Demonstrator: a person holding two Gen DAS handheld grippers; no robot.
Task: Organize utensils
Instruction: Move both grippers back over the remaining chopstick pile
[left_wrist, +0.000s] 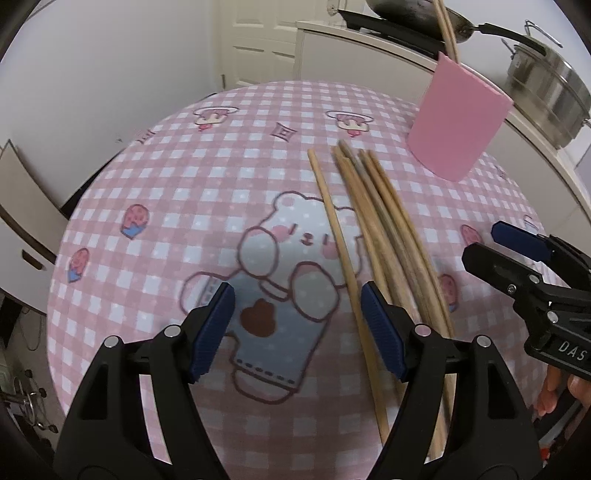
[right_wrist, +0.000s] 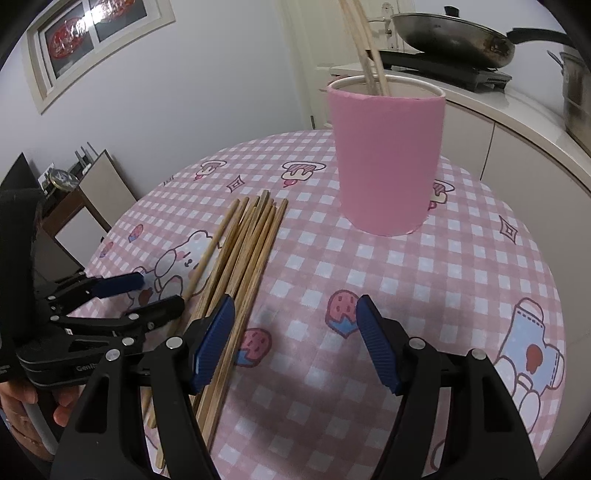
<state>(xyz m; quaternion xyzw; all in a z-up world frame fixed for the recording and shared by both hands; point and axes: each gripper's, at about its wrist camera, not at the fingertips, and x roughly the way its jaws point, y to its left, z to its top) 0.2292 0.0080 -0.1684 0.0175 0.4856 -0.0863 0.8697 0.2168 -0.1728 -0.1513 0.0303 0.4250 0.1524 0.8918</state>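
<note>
Several wooden chopsticks (left_wrist: 369, 206) (right_wrist: 251, 243) lie in a loose bundle on the pink checked tablecloth (left_wrist: 166, 177) (right_wrist: 461, 258). Behind them stands a pink cup (left_wrist: 458, 122) (right_wrist: 388, 162) with two chopsticks (right_wrist: 369, 55) upright in it. My left gripper (left_wrist: 297, 295) is open over the cloth. One chopstick runs just inside its right finger, and the others pass under that finger. My right gripper (right_wrist: 295, 306) is open too, its left finger over the bundle and only cloth between the pads. Each gripper shows in the other's view, the right gripper (left_wrist: 484, 243) and the left gripper (right_wrist: 159, 291).
A dark wok (right_wrist: 450, 37) sits on a stove on the white counter (right_wrist: 517, 122) behind the table, with a steel pot (left_wrist: 546, 92) beside it. The round table edge drops off at the left, near a wooden chair (right_wrist: 99, 192). A hand (right_wrist: 22, 398) holds the left gripper.
</note>
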